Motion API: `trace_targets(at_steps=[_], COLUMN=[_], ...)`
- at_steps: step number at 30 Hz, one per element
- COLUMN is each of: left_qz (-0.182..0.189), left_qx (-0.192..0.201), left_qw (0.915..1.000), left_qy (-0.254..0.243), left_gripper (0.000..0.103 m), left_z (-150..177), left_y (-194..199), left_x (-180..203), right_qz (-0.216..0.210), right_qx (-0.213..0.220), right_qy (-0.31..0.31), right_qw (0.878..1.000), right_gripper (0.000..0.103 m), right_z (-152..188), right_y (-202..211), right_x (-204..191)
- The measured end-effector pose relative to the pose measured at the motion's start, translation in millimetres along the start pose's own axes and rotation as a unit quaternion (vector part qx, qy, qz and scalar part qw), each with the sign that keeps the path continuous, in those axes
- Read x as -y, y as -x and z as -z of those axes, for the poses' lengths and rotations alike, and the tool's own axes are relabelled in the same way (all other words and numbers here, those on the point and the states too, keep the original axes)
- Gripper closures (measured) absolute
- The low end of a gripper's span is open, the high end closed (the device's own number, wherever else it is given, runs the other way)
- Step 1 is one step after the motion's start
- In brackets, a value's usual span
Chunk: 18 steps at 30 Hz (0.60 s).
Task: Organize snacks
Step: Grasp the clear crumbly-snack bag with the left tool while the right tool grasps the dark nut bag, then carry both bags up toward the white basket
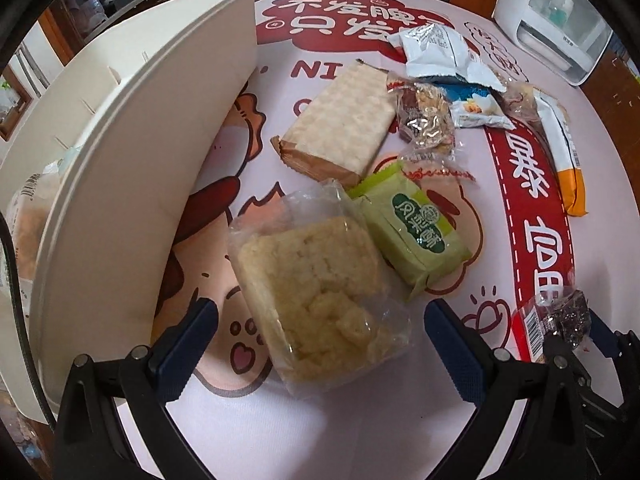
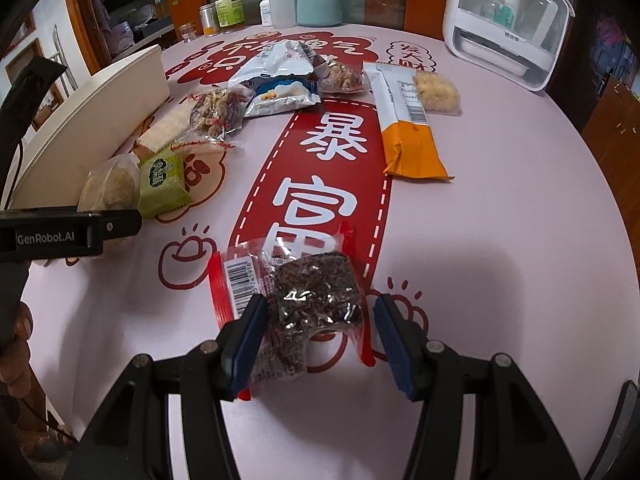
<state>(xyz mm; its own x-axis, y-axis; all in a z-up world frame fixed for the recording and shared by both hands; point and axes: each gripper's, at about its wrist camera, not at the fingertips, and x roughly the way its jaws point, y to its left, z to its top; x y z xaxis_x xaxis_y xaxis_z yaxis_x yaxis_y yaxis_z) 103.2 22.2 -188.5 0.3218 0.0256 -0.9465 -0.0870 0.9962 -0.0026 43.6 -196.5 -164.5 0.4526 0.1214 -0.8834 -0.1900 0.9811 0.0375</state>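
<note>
Two claws are in view over one round worktop (image 2: 500,208) covered with a pink cloth printed in red; large white characters "暴富" run down its central red banner. A white divided organizer box (image 1: 132,184) stands at the worktop's left edge, with a wrapped snack visible inside at its near end. A white appliance with a clear lid (image 2: 508,20) sits at the far right. Loose snacks lie between them: an orange-and-white bar pack (image 2: 404,128) with a barcode, a tan cracker pack (image 1: 340,128), a clear-wrapped pale rice cake (image 1: 320,296), and a green pack (image 1: 416,232) with a label in characters too small to read with certainty. The left claw (image 1: 320,344) hangs open, its blue pads straddling the rice cake without touching it; its body reads "GenRobot.AI" in the right wrist view. The right claw (image 2: 320,340) stands half open around a dark seaweed-like snack in a clear red-edged wrapper (image 2: 296,292) bearing a barcode; its left pad touches the wrapper and the right pad stands clear of it.
</note>
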Motion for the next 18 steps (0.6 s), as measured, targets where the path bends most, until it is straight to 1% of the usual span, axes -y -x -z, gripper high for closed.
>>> trace_targets(at_steps=[3, 4, 6, 8, 12, 14, 15, 18], left_qz=[-0.011, -0.011, -0.011, -0.008, 0.003, 0.004, 0.006, 0.01], left_qx=[0.0, 0.0, -0.001, -0.004, 0.002, 0.009, 0.012, 0.014], left_qw=[0.9999, 0.9999, 0.9999, 1.0, 1.0, 0.9999, 0.9998, 0.9996], left_qy=[0.002, 0.001, 0.0, -0.001, -0.008, -0.013, -0.017, -0.023], left_gripper=[0.002, 0.002, 0.003, 0.012, 0.021, 0.034, 0.036, 0.038], left_z=[1.0, 2.3, 4.1, 6.0, 9.0, 10.9, 11.6, 13.2], left_y=[-0.7, -0.4, -0.1, -0.5, 3.1, 6.0, 7.3, 9.6], left_x=[-0.7, -0.9, -1.0, -1.0, 1.1, 4.1, 5.1, 4.7], right_qz=[0.0, 0.001, 0.003, 0.002, 0.003, -0.001, -0.002, 0.002], right_qx=[0.0, -0.001, -0.001, -0.001, -0.002, -0.002, -0.003, -0.002], right_qy=[0.001, 0.001, 0.0, 0.0, -0.003, -0.008, -0.009, -0.009], right_qw=[1.0, 1.0, 1.0, 1.0, 1.0, 1.0, 1.0, 1.0], right_gripper=[0.05, 0.052, 0.053, 0.054, 0.056, 0.058, 0.059, 0.06], right_z=[0.6, 0.5, 1.4, 1.2, 1.8, 2.9, 3.5, 4.7], right_y=[0.4, 0.6, 1.4, 1.3, 1.8, 3.1, 3.6, 4.7], right_x=[-1.0, -1.6, -3.1, -3.2, -3.5, -2.8, -2.8, -3.5])
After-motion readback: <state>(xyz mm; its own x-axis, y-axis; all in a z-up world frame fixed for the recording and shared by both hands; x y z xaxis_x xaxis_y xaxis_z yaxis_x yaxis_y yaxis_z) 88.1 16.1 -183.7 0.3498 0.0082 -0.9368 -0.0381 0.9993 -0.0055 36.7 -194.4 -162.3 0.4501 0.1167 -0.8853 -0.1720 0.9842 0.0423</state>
